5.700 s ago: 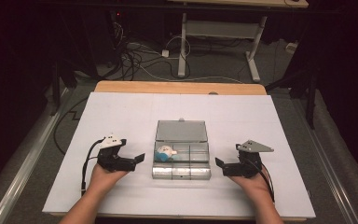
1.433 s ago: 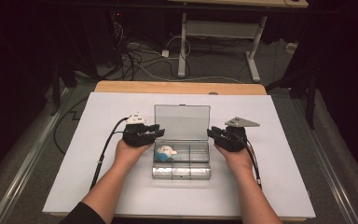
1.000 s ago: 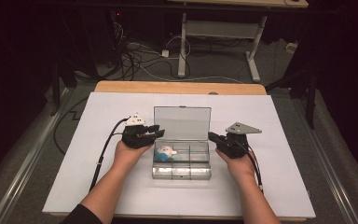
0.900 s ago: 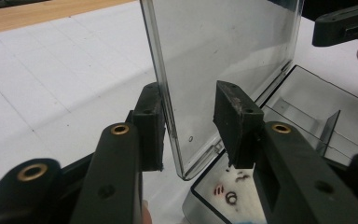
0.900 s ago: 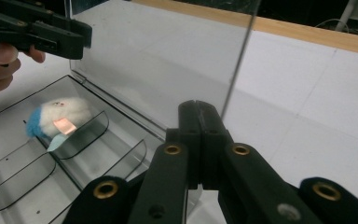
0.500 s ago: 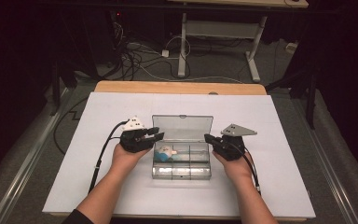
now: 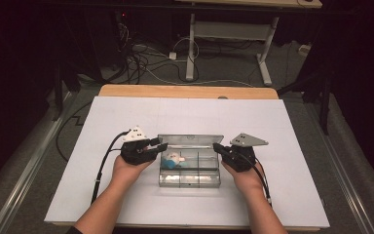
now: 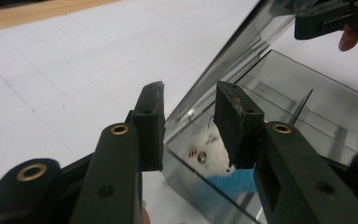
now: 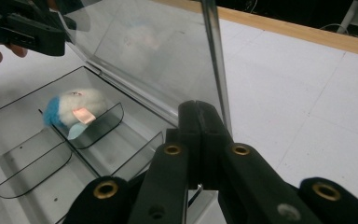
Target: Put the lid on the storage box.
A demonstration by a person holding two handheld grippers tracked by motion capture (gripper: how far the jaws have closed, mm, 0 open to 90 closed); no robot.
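Lid (image 7: 191, 140) of the clear box (image 7: 190, 179) mid-table sits half-raised because our right gripper (image 9: 199, 112) has clamped its edge, left gripper (image 8: 189, 123) gaping beside the corner holding nothing (fluffy toy (image 7: 171, 159) inside).

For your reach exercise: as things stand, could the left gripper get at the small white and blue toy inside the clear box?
Probably yes. The lid stands raised, so the box is open from above, and the left gripper, jaws apart, sits at the corner beside the toy. The box wall lies between them, so it must go over.
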